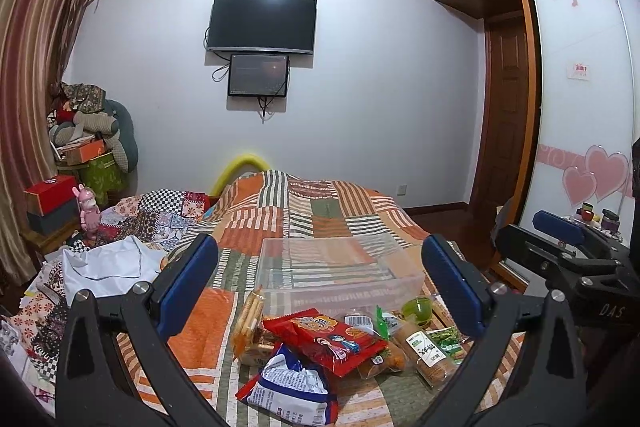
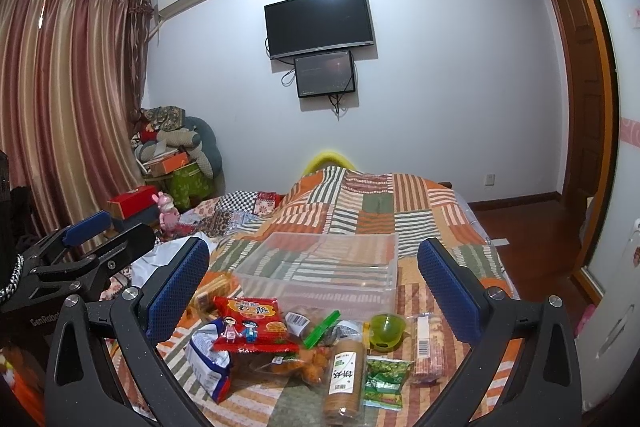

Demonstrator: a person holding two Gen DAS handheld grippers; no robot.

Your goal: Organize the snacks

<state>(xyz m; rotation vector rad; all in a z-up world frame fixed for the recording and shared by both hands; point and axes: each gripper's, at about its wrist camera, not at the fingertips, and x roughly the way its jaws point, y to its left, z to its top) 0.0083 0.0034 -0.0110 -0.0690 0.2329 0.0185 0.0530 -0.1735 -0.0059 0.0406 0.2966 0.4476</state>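
You are holding the left gripper (image 1: 320, 283) and right gripper (image 2: 312, 279) level, side by side, jaws spread and empty, above the snack packets (image 2: 256, 323) lying before the clear bin (image 2: 320, 267).

Ahead of both wide-spread tongs the clear bin (image 2: 320, 263) stands open-topped and unobstructed — only the snack heap (image 2: 296, 343) crowds the quilt (image 2: 436, 223) beneath them.

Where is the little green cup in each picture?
Left wrist view: the green cup sits low and right of middle, just in front of the clear box.
Right wrist view: the green cup sits low, right of middle.
Shared landmark: the clear box, right behind it in both.
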